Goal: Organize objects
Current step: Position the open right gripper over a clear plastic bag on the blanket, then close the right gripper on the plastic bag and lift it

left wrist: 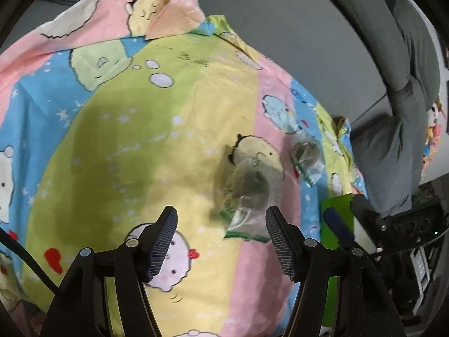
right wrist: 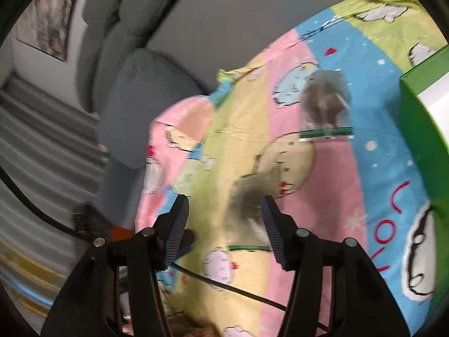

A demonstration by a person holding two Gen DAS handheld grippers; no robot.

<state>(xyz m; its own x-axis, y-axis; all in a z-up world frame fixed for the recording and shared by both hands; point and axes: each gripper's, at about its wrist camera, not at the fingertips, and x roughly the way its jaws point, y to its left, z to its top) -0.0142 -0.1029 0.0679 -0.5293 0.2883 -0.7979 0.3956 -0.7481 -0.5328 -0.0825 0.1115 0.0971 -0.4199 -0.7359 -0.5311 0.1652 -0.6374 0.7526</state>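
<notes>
Two clear plastic packets with green print and dark contents lie on a bright cartoon-print cloth (left wrist: 168, 129). In the left wrist view the near packet (left wrist: 247, 193) lies just ahead of my open left gripper (left wrist: 221, 219), close to its right finger; the far packet (left wrist: 304, 157) lies further right. In the right wrist view, which is blurred, one packet (right wrist: 249, 196) lies between the tips of my open right gripper (right wrist: 224, 207), and the other (right wrist: 325, 104) lies beyond. A green box (right wrist: 421, 106) sits at the right.
The cloth (right wrist: 247, 140) covers a grey sofa seat (left wrist: 280, 22) with grey cushions (right wrist: 134, 106) behind. The green box (left wrist: 336, 213) shows at the cloth's right edge, with the other gripper (left wrist: 393, 224) beside it. A black cable (right wrist: 230, 286) crosses the cloth.
</notes>
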